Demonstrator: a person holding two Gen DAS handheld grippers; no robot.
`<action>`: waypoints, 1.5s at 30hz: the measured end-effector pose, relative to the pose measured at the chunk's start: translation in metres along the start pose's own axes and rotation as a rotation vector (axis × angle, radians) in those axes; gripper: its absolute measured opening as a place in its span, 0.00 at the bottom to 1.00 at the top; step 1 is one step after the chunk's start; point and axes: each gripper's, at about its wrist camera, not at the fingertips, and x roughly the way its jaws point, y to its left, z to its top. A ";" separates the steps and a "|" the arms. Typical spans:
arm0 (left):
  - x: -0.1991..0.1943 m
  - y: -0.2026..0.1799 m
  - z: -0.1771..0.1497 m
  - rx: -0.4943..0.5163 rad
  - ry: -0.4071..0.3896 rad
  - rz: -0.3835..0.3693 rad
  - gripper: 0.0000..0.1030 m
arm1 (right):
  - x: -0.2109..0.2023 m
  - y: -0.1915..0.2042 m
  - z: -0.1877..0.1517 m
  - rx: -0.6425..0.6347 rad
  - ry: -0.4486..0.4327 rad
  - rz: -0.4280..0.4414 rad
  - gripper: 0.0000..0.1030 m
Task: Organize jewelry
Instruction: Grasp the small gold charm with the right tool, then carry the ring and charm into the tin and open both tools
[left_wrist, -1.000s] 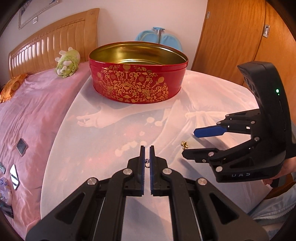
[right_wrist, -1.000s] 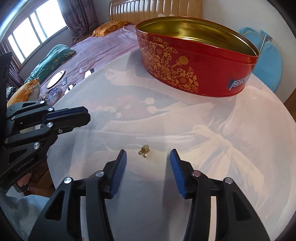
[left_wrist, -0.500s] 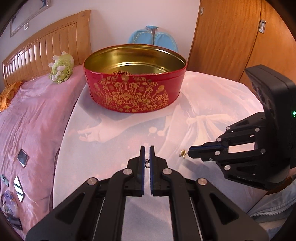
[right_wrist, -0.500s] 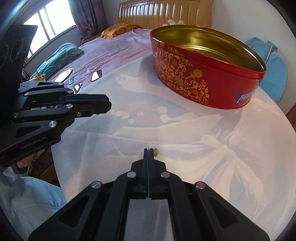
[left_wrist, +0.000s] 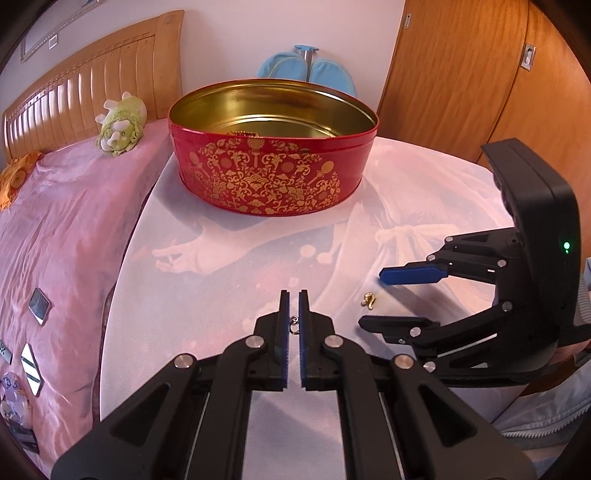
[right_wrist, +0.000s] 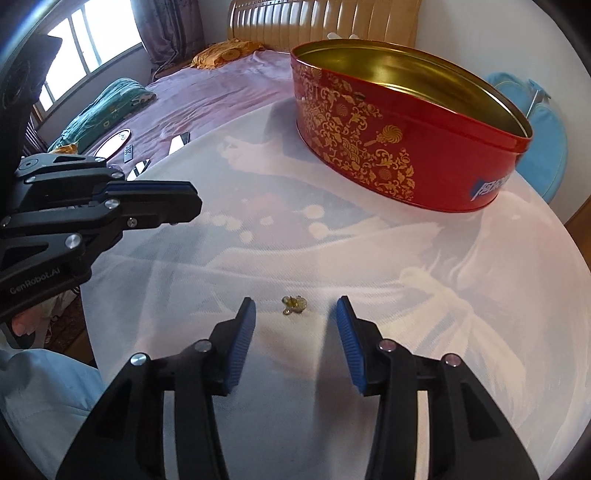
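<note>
A red oval tin (left_wrist: 273, 173) with gold patterns stands open at the far side of the round table; it also shows in the right wrist view (right_wrist: 402, 136). My left gripper (left_wrist: 293, 299) is shut on a small silver ring-like jewelry piece (left_wrist: 294, 325), held above the table. A small gold earring (right_wrist: 293, 304) lies on the table, also seen in the left wrist view (left_wrist: 368, 300). My right gripper (right_wrist: 295, 310) is open, its fingers on either side of the gold earring, low over the table.
The round table (left_wrist: 207, 280) has a white printed cloth. A bed with pink cover (left_wrist: 62, 236), small items and a plush toy (left_wrist: 120, 123) lies to the left. Blue slippers (left_wrist: 306, 68) and a wooden door (left_wrist: 480, 74) stand behind.
My right gripper shut beside the gold earring half a second ago and has opened again; the earring stays on the table. My left gripper keeps its hold and has risen slightly.
</note>
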 end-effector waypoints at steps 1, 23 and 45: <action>0.000 0.002 0.000 -0.004 0.001 0.000 0.04 | 0.000 0.001 0.000 -0.006 -0.007 -0.004 0.45; -0.029 0.016 0.042 -0.006 -0.092 -0.006 0.04 | -0.071 -0.021 0.031 0.070 -0.209 0.012 0.10; 0.019 0.088 0.231 0.118 -0.101 -0.024 0.04 | -0.058 -0.148 0.183 0.258 -0.228 -0.021 0.10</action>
